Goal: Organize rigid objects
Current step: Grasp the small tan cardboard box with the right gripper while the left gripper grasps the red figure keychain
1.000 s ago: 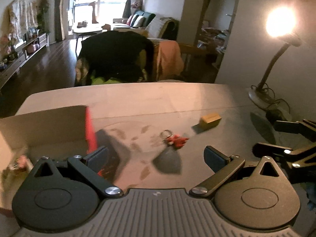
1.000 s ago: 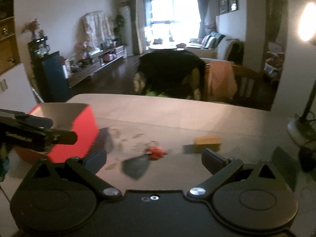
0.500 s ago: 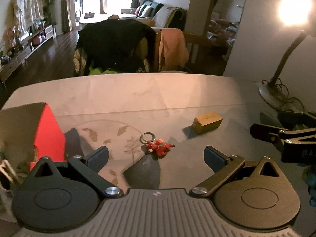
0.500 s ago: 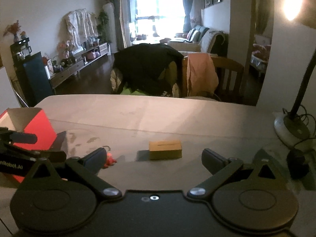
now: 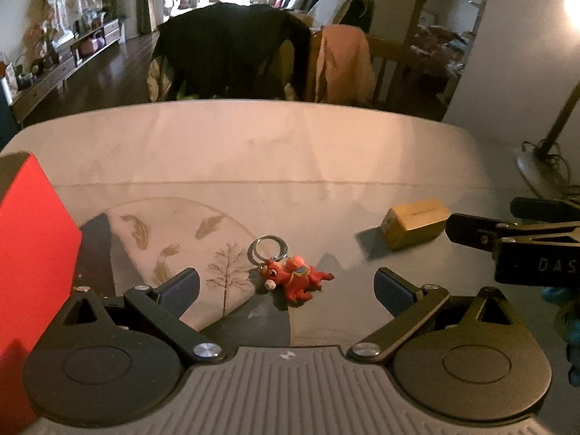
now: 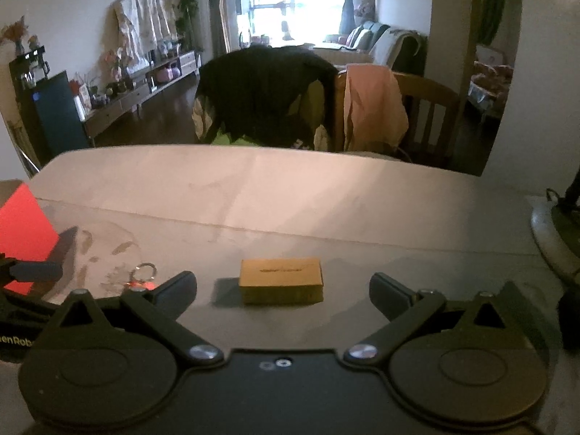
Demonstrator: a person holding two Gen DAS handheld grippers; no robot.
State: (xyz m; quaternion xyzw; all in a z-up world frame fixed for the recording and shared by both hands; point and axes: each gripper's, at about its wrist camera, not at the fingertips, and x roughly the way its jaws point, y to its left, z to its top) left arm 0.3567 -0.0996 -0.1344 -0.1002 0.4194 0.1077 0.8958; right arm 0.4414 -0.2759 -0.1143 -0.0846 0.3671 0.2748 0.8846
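At the left edge of the bench (image 5: pixel 275 152) we see a red box (image 5: pixel 32 239). Our left gripper (image 5: pixel 286 286) hangs wide open and empty, a red toy keychain (image 5: pixel 290 275) lying on the bench between its fingers. Further right lies a small yellow box (image 6: pixel 281 280), centred before our right gripper (image 6: pixel 282 290), also spread wide and holding nothing. A lamp base (image 5: pixel 536 170) stands at the right edge.

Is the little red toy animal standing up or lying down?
Lying down. The red keychain animal rests on its side on the table, legs sticking out sideways.
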